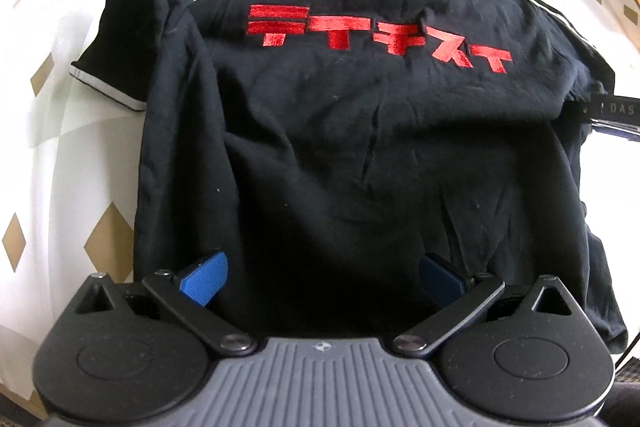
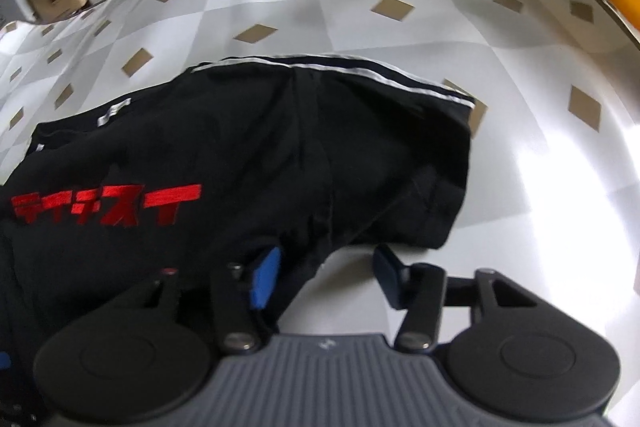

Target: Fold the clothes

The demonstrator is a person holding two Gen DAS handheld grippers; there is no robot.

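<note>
A desk [image 1: 48, 27] in white, diamond-patterned cloth carries the black T-shirt [image 1: 340, 131], spread flat, collar toward twelve o'clock. At six o'clock, the left claw [image 1: 322, 277] gapes over its hem; the right claw [image 2: 326, 277] straddles the shirt's edge, pads not pressing.

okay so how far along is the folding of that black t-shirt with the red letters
Barely begun. Done: the black t-shirt lies spread face up on the checked tablecloth, its left sleeve still out. In hand: the left gripper stands open over the bottom hem; the right gripper is open, with the shirt's side edge between its fingers, not yet pinched. Left: every fold, sleeves and body.
</note>
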